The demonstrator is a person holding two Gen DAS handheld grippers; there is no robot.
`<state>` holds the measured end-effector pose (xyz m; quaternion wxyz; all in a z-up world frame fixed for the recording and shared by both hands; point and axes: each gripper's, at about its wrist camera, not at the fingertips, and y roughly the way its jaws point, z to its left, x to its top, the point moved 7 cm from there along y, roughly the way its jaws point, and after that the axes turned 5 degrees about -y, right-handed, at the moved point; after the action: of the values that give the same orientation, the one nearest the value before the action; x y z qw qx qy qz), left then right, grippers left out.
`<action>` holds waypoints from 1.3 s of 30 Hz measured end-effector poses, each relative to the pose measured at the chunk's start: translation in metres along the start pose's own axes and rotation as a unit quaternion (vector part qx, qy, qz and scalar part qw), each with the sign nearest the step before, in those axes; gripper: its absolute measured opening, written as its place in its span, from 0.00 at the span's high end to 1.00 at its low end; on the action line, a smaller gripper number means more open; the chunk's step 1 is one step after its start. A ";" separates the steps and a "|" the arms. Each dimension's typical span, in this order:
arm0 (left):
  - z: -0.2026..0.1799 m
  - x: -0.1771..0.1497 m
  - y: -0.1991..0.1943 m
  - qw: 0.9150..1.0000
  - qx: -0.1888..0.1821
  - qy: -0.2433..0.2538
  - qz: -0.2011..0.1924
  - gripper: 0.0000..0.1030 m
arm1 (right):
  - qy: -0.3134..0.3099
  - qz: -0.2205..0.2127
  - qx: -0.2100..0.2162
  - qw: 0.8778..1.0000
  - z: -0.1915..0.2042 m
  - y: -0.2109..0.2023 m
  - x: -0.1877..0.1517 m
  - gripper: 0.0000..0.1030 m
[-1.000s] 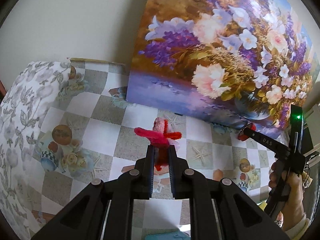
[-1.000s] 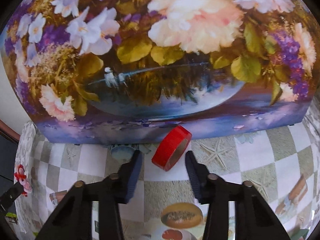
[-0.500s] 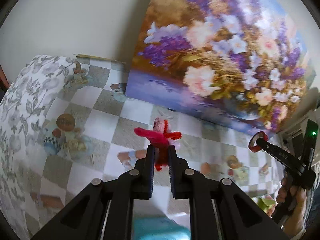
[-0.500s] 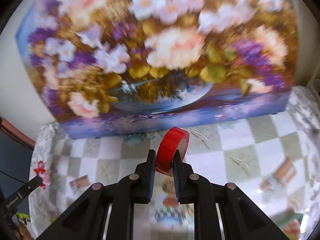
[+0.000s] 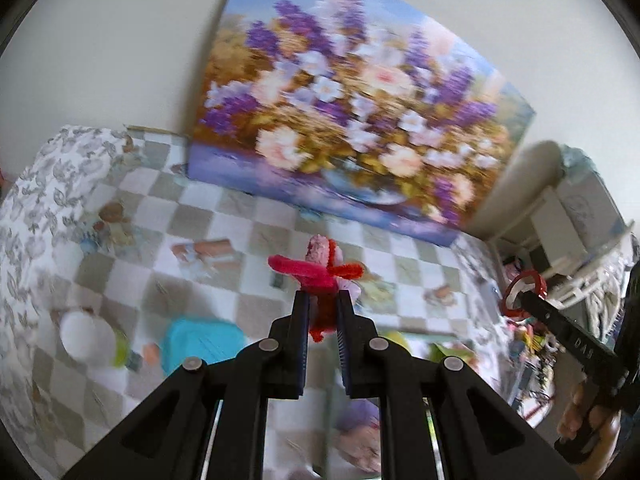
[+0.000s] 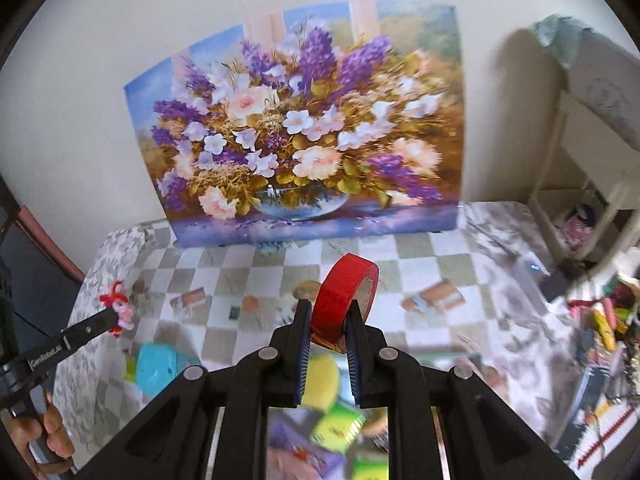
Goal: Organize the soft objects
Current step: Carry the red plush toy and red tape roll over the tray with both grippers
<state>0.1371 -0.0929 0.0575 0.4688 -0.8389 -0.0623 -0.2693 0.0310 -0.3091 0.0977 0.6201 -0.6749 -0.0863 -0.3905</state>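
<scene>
- Left wrist view: left tool (image 5: 323, 305) pinches a red and pink pipe-cleaner ornament (image 5: 320, 270) between its pads; fuzzy loops stick out past the fingertips, a red tail hangs down between the fingers.
- Ornament is held clear of the bench (image 5: 248, 216), which has a checkered cloth.
- Below and left of that tool, on the bench: a turquoise soft object (image 5: 200, 340), blurred, and a white round thing (image 5: 86, 338) further left.
- Ahead of the tool: flower painting (image 5: 360, 120) standing at the back of the bench against the wall.
- Right wrist view: right tool (image 6: 329, 322) clamps a red tape roll (image 6: 346, 294) on edge between the pads; its jaws have just been closing onto the roll. Roll tilts right and projects beyond the fingertips.
- Under the right tool: yellow soft object (image 6: 322, 380) and other coloured items, too blurred to name.
- Far left of the right tool, the left tool shows with the ornament at its tip, a hand (image 6: 50, 440) on the handle.
- Right of the tool: white shelf unit (image 6: 588, 160).
</scene>
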 end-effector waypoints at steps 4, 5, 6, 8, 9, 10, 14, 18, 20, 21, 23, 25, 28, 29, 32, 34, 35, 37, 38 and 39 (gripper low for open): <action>-0.027 -0.028 -0.008 1.000 -0.005 0.011 0.001 0.87 | -0.012 -0.009 -0.020 1.000 -0.010 -0.033 -0.028 0.83; -0.033 -0.035 -0.009 1.000 -0.007 0.014 0.002 0.87 | -0.012 -0.010 -0.023 1.000 -0.012 -0.039 -0.033 0.83; -0.037 -0.040 -0.009 1.000 -0.009 0.016 0.003 0.87 | -0.012 -0.012 -0.026 1.000 -0.015 -0.045 -0.041 0.83; -0.049 -0.056 -0.007 1.000 -0.013 0.024 0.008 0.87 | -0.007 -0.010 -0.029 1.000 -0.020 -0.052 -0.054 0.83; -0.054 -0.064 -0.005 0.999 -0.016 0.027 0.011 0.87 | -0.002 -0.009 -0.030 1.000 -0.023 -0.055 -0.062 0.83; -0.059 -0.072 -0.003 0.999 -0.018 0.030 0.013 0.87 | 0.003 -0.009 -0.029 1.000 -0.026 -0.057 -0.069 0.83; -0.068 -0.098 0.008 0.999 -0.008 0.041 0.017 0.87 | 0.028 -0.002 -0.022 0.999 -0.035 -0.055 -0.100 0.83; -0.069 -0.125 0.029 0.999 -0.003 0.040 0.030 0.87 | 0.057 0.019 -0.020 0.998 -0.042 -0.037 -0.133 0.83; -0.069 -0.140 0.042 0.998 -0.005 0.043 0.045 0.87 | 0.066 0.032 -0.023 0.997 -0.045 -0.024 -0.150 0.83; -0.068 -0.148 0.051 0.997 -0.003 0.046 0.056 0.87 | 0.069 0.040 -0.024 0.996 -0.046 -0.016 -0.159 0.83; -0.068 -0.157 0.061 0.997 -0.001 0.046 0.068 0.87 | 0.082 0.063 -0.021 0.994 -0.050 0.001 -0.177 0.83; -0.068 -0.166 0.068 0.996 -0.001 0.048 0.080 0.87 | 0.097 0.085 -0.016 0.992 -0.054 0.012 -0.189 0.83; -0.072 -0.178 0.077 0.994 -0.002 0.056 0.095 0.87 | 0.100 0.098 -0.027 0.990 -0.061 0.019 -0.199 0.83; -0.074 -0.181 0.079 0.993 -0.002 0.060 0.100 0.87 | 0.098 0.103 -0.036 0.989 -0.065 0.020 -0.203 0.83; -0.077 -0.189 0.084 0.991 0.001 0.074 0.114 0.87 | 0.097 0.124 -0.058 0.986 -0.074 0.027 -0.214 0.83; -0.077 -0.193 0.088 0.989 0.005 0.083 0.122 0.87 | 0.099 0.144 -0.069 0.982 -0.079 0.034 -0.222 0.83; -0.077 -0.194 0.091 0.988 0.008 0.085 0.126 0.87 | 0.097 0.150 -0.073 0.981 -0.080 0.037 -0.225 0.83; -0.074 -0.199 0.097 0.986 0.018 0.089 0.137 0.87 | 0.092 0.160 -0.076 0.980 -0.080 0.042 -0.228 0.83; -0.073 -0.201 0.099 0.986 0.021 0.091 0.140 0.87 | 0.090 0.163 -0.076 0.979 -0.079 0.044 -0.229 0.83; -0.072 -0.204 0.102 0.985 0.026 0.092 0.147 0.87 | 0.088 0.167 -0.076 0.979 -0.078 0.047 -0.230 0.83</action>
<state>-0.0274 -0.1785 -0.0931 0.5283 -0.7982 0.0981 -0.2724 -0.1300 -0.3048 -0.0901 0.6283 -0.6883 0.1125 -0.3446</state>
